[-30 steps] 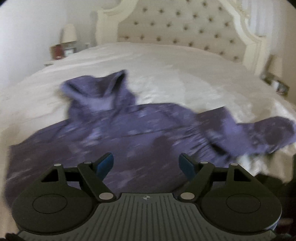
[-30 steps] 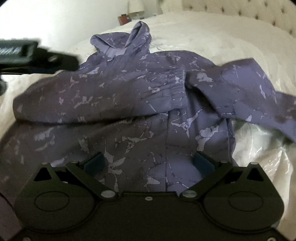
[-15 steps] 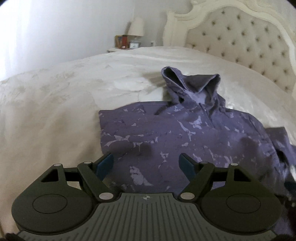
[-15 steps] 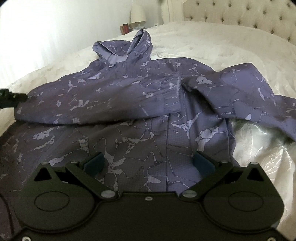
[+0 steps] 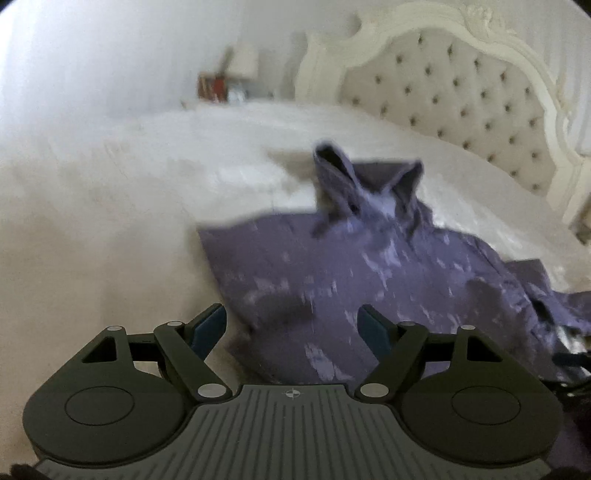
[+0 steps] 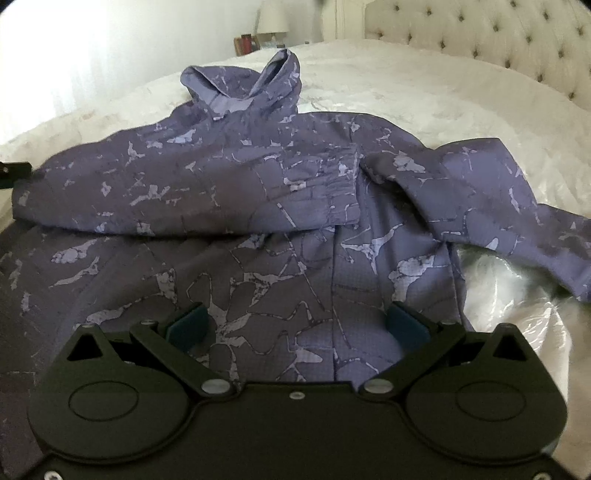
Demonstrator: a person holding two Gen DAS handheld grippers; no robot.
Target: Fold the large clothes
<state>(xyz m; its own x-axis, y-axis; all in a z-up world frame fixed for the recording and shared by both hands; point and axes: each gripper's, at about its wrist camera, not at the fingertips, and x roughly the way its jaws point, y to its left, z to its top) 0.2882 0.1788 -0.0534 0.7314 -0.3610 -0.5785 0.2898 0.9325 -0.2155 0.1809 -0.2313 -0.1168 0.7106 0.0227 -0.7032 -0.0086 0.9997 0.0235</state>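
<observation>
A purple hooded sweatshirt with a pale, cracked marble print (image 6: 280,206) lies spread flat on the white quilted bedspread (image 6: 424,88) of a wide bed. Its hood (image 6: 243,86) points toward the cream button-tufted headboard (image 5: 454,96), standing up in soft peaks. One sleeve (image 6: 207,192) is folded across the chest, its ribbed cuff ending near the middle of the garment; the other sleeve (image 6: 491,199) trails off to the side over the bedspread, slightly rumpled.

The left gripper (image 5: 293,326) hovers above the sweatshirt's side edge, near where purple fabric meets the white cover. Its blue-padded fingers (image 5: 210,325) stand well apart with nothing between them, only cloth and bedding lying below. That view is smeared with motion blur.

The right gripper (image 6: 295,325) hangs over the lower body of the sweatshirt, pointing down at the fabric. Its jaws are spread wide too, holding nothing; the print shows plainly in the gap between the pads.

Behind the bed, a small lamp with a pale shade (image 6: 272,21) sits in the corner beside some reddish items, too blurred to identify.
</observation>
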